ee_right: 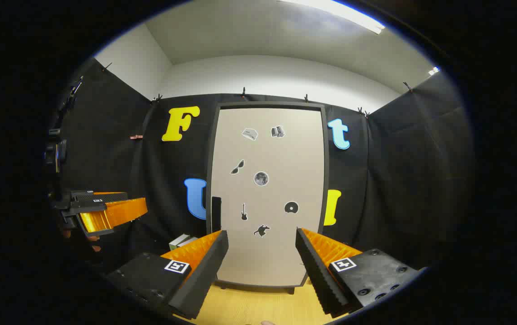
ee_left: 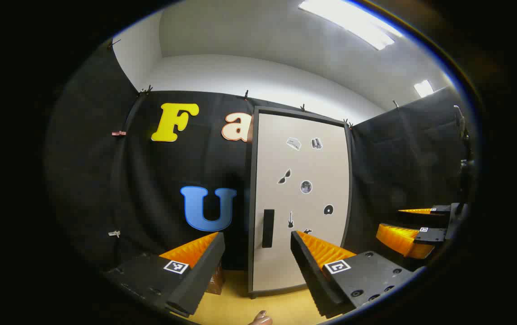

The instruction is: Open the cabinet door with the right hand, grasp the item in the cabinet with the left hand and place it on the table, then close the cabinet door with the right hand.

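Cabinet door [ee_right: 267,194] is shut, standing on the yellow table [ee_right: 249,307], dark handle [ee_right: 216,213] at its left edge. Both the left gripper [ee_left: 258,266] and right gripper [ee_right: 262,266] hover in front of it, jaws wide open, holding nothing. Can't see the item inside.

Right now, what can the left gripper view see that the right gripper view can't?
Left gripper view: the right tool off at the right edge, open, and a brown box low beside the cabinet. Right gripper view: the left tool off at the left edge, open, and pale flat things, maybe boxes, beside the cabinet. Both: the shut cabinet door with its stickers and dark handle, and the wooden table.
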A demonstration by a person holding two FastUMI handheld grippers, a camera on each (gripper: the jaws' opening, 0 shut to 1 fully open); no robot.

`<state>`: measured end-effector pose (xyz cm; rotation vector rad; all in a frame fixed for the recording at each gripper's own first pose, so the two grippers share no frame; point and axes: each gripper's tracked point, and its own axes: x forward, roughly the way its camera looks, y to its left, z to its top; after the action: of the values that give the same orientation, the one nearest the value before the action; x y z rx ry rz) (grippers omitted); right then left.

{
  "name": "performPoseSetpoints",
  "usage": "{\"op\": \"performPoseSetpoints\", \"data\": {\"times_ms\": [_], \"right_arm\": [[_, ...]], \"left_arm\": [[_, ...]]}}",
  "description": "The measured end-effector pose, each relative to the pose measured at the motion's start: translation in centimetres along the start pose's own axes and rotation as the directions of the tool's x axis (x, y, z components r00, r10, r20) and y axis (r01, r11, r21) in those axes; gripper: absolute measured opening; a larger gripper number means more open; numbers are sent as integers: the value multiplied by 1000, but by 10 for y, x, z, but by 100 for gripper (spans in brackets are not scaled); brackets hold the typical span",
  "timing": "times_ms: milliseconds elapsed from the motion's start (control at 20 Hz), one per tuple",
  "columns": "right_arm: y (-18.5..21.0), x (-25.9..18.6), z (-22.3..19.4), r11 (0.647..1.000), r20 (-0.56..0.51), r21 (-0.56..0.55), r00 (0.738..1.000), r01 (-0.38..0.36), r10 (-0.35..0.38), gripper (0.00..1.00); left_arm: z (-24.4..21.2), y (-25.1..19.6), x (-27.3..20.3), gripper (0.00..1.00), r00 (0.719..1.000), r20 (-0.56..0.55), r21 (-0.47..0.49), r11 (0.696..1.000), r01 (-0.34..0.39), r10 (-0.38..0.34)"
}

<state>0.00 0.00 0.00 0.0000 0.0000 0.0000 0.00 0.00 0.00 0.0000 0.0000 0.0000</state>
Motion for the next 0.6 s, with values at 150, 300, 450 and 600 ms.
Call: {"op": "performPoseSetpoints", "data": {"times_ms": [150, 300, 450, 600], "right_arm": [[0, -1, -2, 1000, -4, -3, 1000, 7, -7, 98], [-1, -2, -4, 1000, -10, -3, 1000, 12, -12, 97], [0, -3, -4, 1000, -11, -1, 1000, 13, -13, 98], [0, -3, -4, 1000, -12, -1, 1000, 18, -18, 98]], "left_arm": [[1, 3, -1, 93, 1000, 4, 1, 1000, 1, -1], [0, 4, 0, 93, 1000, 6, -21, 1000, 4, -3], [1, 11, -1, 93, 1000, 9, -43, 999, -10, 11], [2, 9, -2, 94, 1000, 16, -54, 999, 5, -4]]}}
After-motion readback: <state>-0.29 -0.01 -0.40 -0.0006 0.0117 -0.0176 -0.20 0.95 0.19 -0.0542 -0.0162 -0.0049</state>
